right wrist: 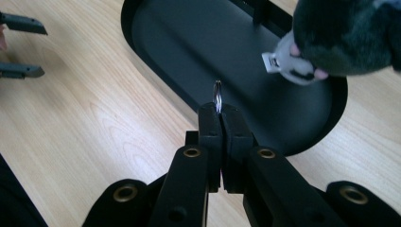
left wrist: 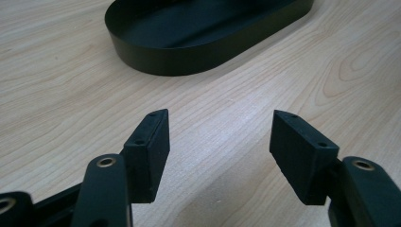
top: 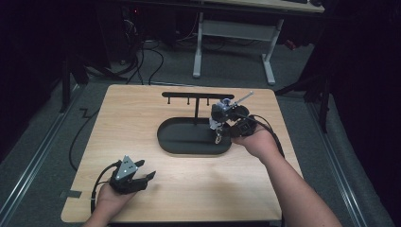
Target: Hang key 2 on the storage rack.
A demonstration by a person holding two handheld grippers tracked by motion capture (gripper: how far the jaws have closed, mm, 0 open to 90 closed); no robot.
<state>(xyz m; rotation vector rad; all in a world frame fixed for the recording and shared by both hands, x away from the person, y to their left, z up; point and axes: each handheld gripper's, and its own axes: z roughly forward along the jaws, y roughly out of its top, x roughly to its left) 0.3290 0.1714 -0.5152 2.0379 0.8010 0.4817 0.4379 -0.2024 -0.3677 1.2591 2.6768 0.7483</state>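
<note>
While seen from its own camera:
Right tool (right wrist: 218, 111): pinching a key ring (right wrist: 217, 94) over the black tray (right wrist: 156, 42).
Left tool (left wrist: 220, 137): spread above bare worktop (left wrist: 56, 94).

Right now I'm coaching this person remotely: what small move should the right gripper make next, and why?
Probably lift the right gripper toward the hook bar. Its jaws are shut on a metal ring above the black tray, with a plush toy hanging nearby, apparently a keychain to hang there.

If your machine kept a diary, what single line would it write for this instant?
left gripper: open, above bare table | right gripper: shut on metal ring over black tray | plush keychain hangs nearby
</note>
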